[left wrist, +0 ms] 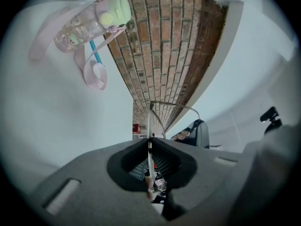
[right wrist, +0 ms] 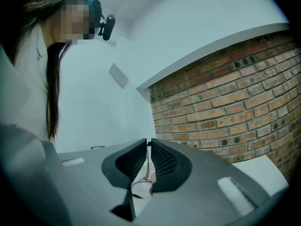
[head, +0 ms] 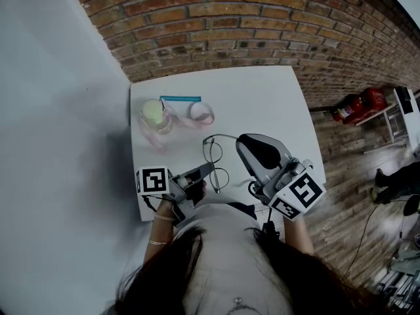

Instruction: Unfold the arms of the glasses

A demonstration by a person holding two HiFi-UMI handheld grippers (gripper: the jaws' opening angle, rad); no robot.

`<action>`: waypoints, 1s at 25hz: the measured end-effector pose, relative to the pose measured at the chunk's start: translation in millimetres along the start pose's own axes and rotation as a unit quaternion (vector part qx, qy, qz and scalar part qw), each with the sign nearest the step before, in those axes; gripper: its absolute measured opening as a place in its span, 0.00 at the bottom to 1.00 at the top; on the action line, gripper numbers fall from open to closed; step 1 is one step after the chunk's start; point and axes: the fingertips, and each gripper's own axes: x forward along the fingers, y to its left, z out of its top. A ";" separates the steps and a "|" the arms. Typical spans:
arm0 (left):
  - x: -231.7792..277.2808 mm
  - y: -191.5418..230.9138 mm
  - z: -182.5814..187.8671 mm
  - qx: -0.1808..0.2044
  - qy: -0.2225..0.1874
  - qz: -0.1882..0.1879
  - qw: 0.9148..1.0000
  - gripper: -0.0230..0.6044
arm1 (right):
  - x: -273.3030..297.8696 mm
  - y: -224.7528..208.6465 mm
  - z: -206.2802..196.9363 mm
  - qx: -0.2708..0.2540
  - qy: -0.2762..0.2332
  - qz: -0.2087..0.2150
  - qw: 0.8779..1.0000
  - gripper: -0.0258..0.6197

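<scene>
Over the table [head: 262, 104], the glasses [head: 214, 165] run lengthwise toward the wall [head: 230, 18].

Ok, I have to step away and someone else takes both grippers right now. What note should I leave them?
Left gripper: shut on the glasses, at the frame.
Right gripper: shut on one arm, which stretches sideways from the frame.
Glasses are held over the white table; the bottle lies at its far left.
Done: that arm looks swung out.
Left: the other arm; its state cannot be told.
</scene>
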 end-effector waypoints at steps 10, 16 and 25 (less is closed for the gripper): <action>-3.6 14.5 -3.0 0.025 0.025 0.032 0.999 0.07 | -0.4 -8.6 -1.6 0.006 -0.003 -0.013 1.000 0.09; -1.3 15.7 -5.4 0.026 0.033 0.029 0.999 0.07 | -1.6 -14.4 -3.7 0.008 -0.004 -0.019 1.000 0.10; -4.2 17.9 -7.6 0.040 0.042 0.049 0.997 0.07 | -4.0 -15.6 -3.2 0.011 -0.002 -0.019 1.000 0.10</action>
